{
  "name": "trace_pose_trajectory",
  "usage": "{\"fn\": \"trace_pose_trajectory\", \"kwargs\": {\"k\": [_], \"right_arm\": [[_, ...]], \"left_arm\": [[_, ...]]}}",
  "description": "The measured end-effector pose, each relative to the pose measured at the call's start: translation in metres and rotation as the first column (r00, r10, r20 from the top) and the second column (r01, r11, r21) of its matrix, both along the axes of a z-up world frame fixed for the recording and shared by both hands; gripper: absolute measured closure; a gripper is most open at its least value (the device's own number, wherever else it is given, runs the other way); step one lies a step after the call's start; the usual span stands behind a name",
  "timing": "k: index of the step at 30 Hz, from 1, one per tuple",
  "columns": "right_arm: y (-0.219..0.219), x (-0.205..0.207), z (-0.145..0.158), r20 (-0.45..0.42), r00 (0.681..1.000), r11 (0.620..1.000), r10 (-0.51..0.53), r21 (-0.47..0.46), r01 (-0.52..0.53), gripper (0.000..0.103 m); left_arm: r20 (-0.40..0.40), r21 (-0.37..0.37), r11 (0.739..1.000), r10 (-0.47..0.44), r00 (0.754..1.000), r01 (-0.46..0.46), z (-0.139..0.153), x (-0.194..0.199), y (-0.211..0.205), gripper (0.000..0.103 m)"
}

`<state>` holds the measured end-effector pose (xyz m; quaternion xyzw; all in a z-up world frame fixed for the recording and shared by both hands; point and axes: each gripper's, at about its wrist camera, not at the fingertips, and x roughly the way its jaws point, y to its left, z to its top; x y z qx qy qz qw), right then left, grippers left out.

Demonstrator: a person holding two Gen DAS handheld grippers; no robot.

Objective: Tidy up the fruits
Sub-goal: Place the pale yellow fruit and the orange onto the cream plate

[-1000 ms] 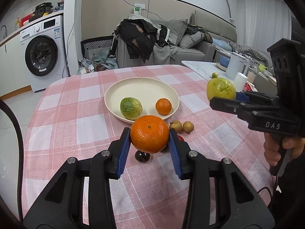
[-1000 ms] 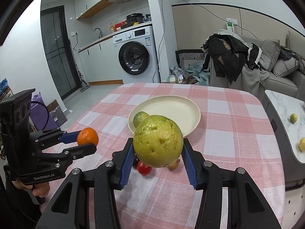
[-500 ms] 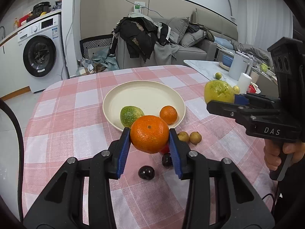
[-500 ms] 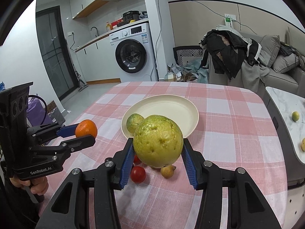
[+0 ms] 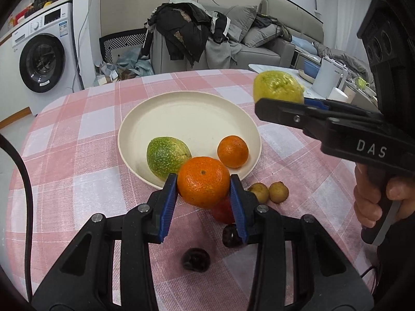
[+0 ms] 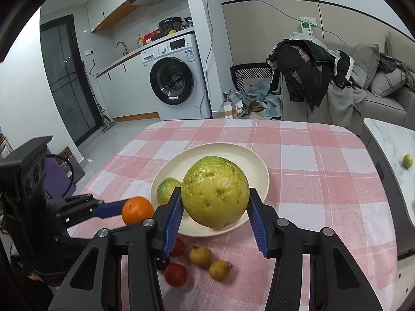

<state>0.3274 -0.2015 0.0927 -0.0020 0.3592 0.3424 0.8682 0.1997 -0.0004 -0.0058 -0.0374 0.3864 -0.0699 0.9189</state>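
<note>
My left gripper (image 5: 203,181) is shut on an orange mandarin (image 5: 203,180), held just above the near rim of the cream plate (image 5: 192,119). On the plate lie a green speckled fruit (image 5: 166,156) and a smaller mandarin (image 5: 232,151). My right gripper (image 6: 214,202) is shut on a large yellow-green guava (image 6: 215,190), hanging over the plate's (image 6: 259,165) near edge. In the left wrist view the guava (image 5: 277,86) shows at the right, above the plate's right rim. The held mandarin (image 6: 137,210) sits left of the plate in the right wrist view.
Loose on the pink checked tablecloth (image 5: 77,160) near the plate: two small brown fruits (image 5: 269,191), red ones (image 6: 176,274) and dark cherries (image 5: 195,259). A person's hand (image 5: 378,202) grips the right tool. A marble side table (image 6: 389,142) stands to the right.
Both grippers have moved forward toward the plate with their fruits still held. The left one also sank lower, and the plate now looks nearer in both views.
</note>
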Motion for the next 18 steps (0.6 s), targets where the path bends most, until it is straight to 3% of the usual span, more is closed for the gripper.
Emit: {"fn": "trace_pose_trajectory", "kwargs": {"k": [18], "right_arm": [[0.021, 0.055, -0.046, -0.136, 0.990, 0.999, -0.021, -0.043, 0.015, 0.053]], "left_arm": [[-0.084, -0.010, 1.000, -0.010, 0.996, 0.009, -0.032, 0.053, 0.003, 0.066]]}}
